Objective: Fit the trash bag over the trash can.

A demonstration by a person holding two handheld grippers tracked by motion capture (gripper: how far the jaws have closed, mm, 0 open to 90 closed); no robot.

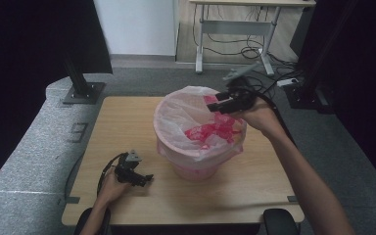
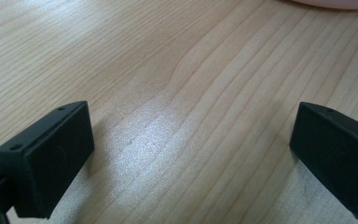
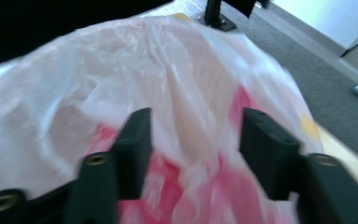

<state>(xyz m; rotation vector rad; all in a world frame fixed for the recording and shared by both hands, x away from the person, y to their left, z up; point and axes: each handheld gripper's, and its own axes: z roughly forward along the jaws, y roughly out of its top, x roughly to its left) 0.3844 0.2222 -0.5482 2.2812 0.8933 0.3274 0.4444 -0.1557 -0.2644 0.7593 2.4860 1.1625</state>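
A pink bin (image 1: pixel 196 169) stands at the middle of the wooden table (image 1: pixel 122 117), lined with a thin white plastic bag (image 1: pixel 178 115) with red print that folds over its rim. My right gripper (image 1: pixel 215 105) hovers over the bin's right rim, pointing left across the mouth. In the right gripper view its jaws (image 3: pixel 196 140) stand apart above the crumpled bag (image 3: pixel 121 60), and no pad presses on the plastic. My left gripper (image 1: pixel 146 178) rests low on the table at the front left of the bin. Its jaws (image 2: pixel 191 154) are wide open over bare wood (image 2: pixel 168 56).
Bare tabletop lies to the left of and in front of the bin. A black stand base (image 1: pixel 82 92) sits on the grey floor past the table's far left corner. A white desk frame (image 1: pixel 235 29) with cables stands behind, and another black stand (image 1: pixel 306 93) at the right.
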